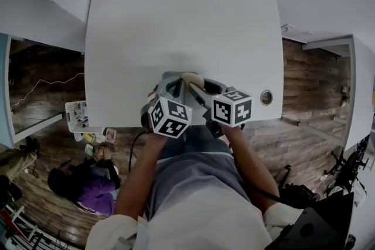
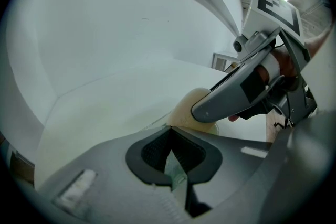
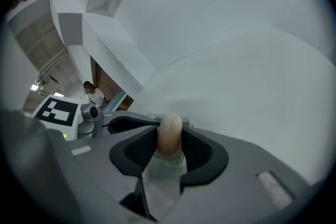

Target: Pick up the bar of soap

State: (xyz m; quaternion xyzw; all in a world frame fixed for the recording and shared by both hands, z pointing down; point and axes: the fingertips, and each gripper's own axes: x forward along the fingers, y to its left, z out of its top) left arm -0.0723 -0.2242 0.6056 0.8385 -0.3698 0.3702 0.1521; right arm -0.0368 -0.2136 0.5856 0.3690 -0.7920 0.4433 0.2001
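The bar of soap (image 3: 170, 134) is beige and rounded. It stands edge-on between the two pads of my right gripper (image 3: 169, 139), which press on its sides. Under it shows a thin clear plastic piece (image 3: 167, 161). In the left gripper view the soap (image 2: 185, 110) lies just beyond my left gripper (image 2: 171, 138), under a grey finger (image 2: 231, 94) of the right gripper. The left jaws are closed on the edge of the clear plastic (image 2: 176, 173). From the head view both grippers, left (image 1: 171, 88) and right (image 1: 198, 91), meet at the soap (image 1: 190, 76) near the white table's (image 1: 176, 20) front edge.
A round cable hole (image 1: 266, 97) sits at the table's front right. Left of the table, on the wooden floor, stand a small white cart (image 1: 78, 117) and a seated person (image 1: 88, 187). White walls rise behind the table.
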